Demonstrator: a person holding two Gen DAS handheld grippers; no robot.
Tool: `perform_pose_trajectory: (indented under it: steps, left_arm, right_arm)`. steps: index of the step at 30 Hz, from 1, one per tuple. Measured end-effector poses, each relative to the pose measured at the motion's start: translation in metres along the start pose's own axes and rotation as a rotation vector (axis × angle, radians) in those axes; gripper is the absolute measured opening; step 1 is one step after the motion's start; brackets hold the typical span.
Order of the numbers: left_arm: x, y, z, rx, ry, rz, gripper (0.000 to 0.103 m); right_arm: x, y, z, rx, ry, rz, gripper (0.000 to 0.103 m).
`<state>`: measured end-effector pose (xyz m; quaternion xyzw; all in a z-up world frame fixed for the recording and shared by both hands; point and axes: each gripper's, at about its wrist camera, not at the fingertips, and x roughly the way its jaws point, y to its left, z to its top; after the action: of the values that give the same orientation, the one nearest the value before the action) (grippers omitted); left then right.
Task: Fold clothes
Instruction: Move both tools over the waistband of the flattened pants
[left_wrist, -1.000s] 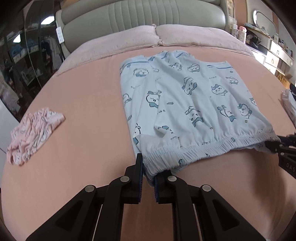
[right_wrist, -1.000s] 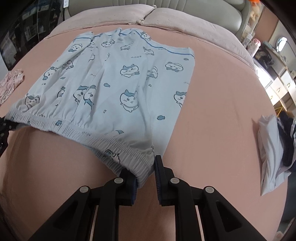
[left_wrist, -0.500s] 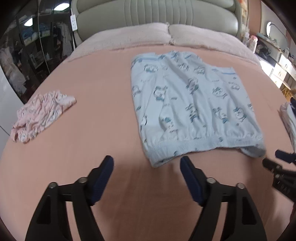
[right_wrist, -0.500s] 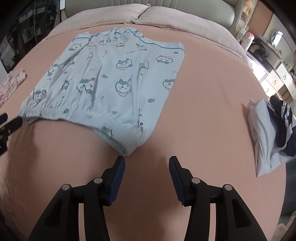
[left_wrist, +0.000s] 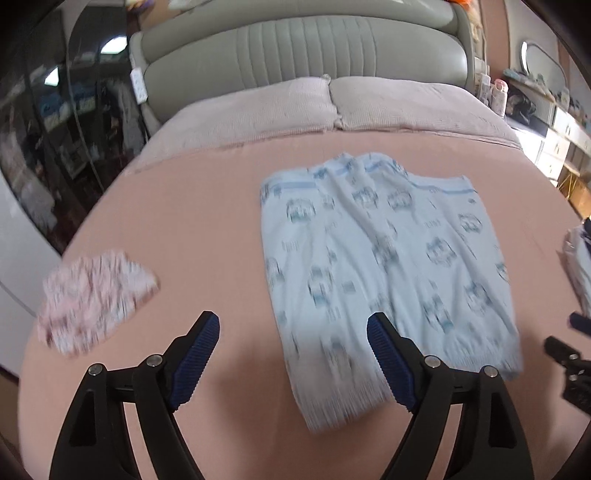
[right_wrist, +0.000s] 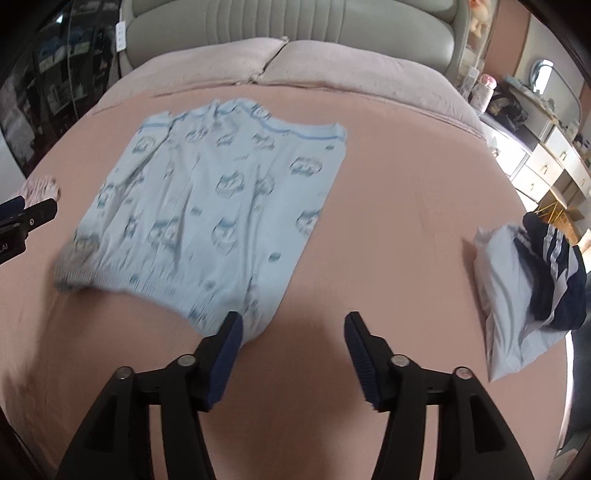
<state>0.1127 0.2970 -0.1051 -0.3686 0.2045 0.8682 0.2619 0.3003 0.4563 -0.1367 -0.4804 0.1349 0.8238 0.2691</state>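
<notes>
We are looking down at the light blue shorts lying flat on the pink bed sheet, their elastic waistband toward us and their leg hems pointing toward the two pillows at the headboard. The left claw is standing wide open and gripping nothing; its right pad is hanging over the waistband corner of the shorts, while its left pad is hanging over bare sheet just left of the shorts. The right claw is also gaping open and empty, its left pad just over the opposite waistband corner of the shorts and its right pad over bare sheet to their right. Both views are smeared with motion, so we cannot tell whether either pad is touching the cloth.

Well left of the shorts, a crumpled pink patterned garment is lying on the sheet. Well right of the shorts, near the bed's edge, a white garment with a dark navy striped piece on top is lying in a heap. Beyond that side of the shorts, a white dresser is standing by the bed.
</notes>
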Motion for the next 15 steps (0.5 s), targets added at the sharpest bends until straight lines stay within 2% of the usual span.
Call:
perform_pose_trajectory:
  steps: [5,15]
  left_arm:
    - [0.033,-0.004,0.041,0.082,-0.048,0.05,0.082]
    - [0.124,-0.042,0.079,0.18,-0.009,-0.01,0.082]
  right_arm:
    - [0.025,-0.023,0.032,0.05,0.004,-0.023,0.062]
    - [0.078,-0.032,0.09,0.005,0.05,-0.084,0.062]
